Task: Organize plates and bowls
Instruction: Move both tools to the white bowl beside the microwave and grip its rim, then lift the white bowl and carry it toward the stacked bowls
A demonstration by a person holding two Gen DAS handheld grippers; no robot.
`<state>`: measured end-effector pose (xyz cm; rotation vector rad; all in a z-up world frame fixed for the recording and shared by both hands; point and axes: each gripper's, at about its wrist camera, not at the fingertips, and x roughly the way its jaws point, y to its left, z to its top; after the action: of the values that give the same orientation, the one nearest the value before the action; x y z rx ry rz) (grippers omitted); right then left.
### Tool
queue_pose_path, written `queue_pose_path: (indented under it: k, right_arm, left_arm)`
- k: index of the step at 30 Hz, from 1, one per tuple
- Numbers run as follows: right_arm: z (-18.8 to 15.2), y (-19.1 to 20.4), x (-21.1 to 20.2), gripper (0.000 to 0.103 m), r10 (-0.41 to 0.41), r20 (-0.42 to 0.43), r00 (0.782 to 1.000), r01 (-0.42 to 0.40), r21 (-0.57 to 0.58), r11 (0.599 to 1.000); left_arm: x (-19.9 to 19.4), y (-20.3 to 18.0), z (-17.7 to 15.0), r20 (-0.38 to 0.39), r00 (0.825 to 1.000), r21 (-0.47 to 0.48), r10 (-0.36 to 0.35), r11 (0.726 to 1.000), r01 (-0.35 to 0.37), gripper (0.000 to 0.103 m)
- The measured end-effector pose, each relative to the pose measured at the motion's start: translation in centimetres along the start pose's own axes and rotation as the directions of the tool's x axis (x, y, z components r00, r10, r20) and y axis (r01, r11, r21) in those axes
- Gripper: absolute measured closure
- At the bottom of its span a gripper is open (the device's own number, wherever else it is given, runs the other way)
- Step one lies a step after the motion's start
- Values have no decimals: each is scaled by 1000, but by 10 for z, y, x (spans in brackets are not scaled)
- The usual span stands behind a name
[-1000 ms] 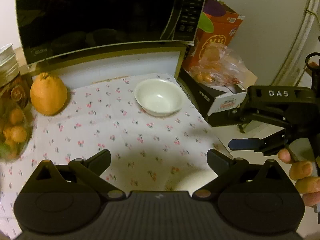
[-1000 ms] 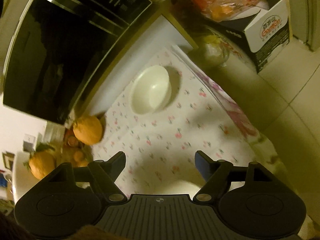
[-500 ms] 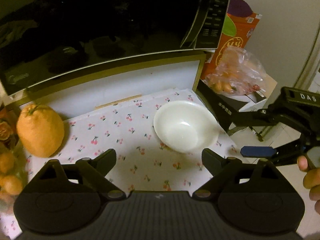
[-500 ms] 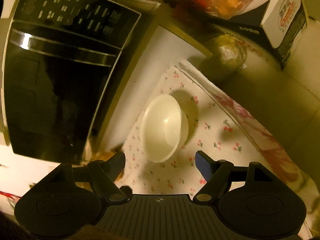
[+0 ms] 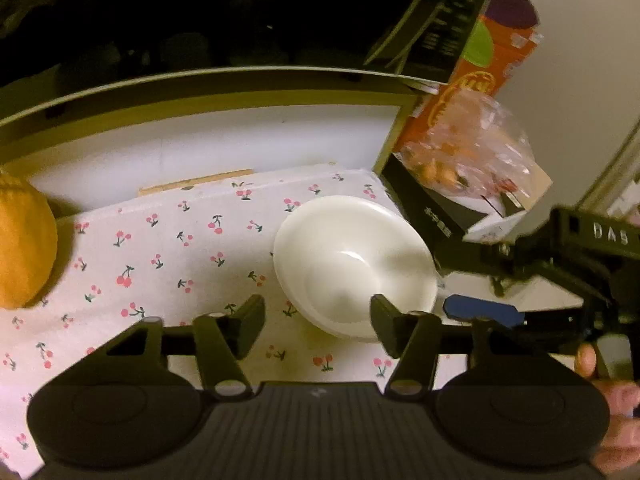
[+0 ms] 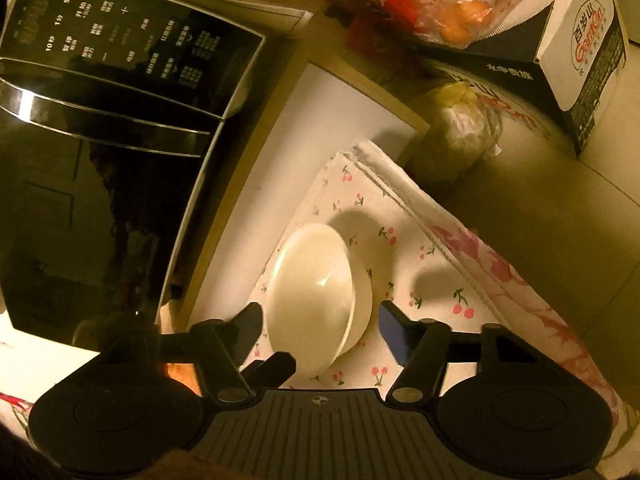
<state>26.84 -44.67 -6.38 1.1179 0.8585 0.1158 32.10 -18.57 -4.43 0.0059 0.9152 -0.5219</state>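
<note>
A white bowl stands upright on the cherry-print cloth, close to the table's right edge. My left gripper hangs low over the bowl's near rim with its jaws closing. One finger is over the inside and the other stands left of the bowl, clear of it. From the right, my right gripper comes in at the bowl's far-right rim. In the right wrist view the bowl lies between the closing jaws of the right gripper, and the blue pad is a little apart from its wall.
A black microwave sits on a white shelf right behind the cloth. A large orange fruit lies at the left. A black box with a bag of small oranges stands beside the bowl. A hand holds the right gripper.
Both grippers have come forward and down onto the bowl, which now looks much larger. Their jaws have narrowed, and the bowl now lies between the right gripper's fingers.
</note>
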Motion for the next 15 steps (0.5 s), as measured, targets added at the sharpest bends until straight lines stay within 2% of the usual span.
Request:
queue_pose_path:
  k: [2, 4, 9, 15]
  right_arm:
    - [0, -1, 3, 61, -10, 4, 1000, 11, -11, 1000]
    - [0, -1, 5, 72, -25, 13, 1000, 26, -24, 999]
    - [0, -5, 10, 82, -55, 31, 998, 55, -24, 998]
    - [0, -6, 12, 90, -70, 46, 996, 71, -21, 997]
  left_arm:
    - [4, 4, 0, -2, 1000, -37, -1, 999, 0, 61]
    - [9, 6, -1, -5, 1000, -59, 1, 998, -1, 64]
    - [13, 9, -1, 8, 1000, -71, 23, 997, -23, 70]
    - [17, 10, -1, 20, 999, -87, 30, 996, -28, 84]
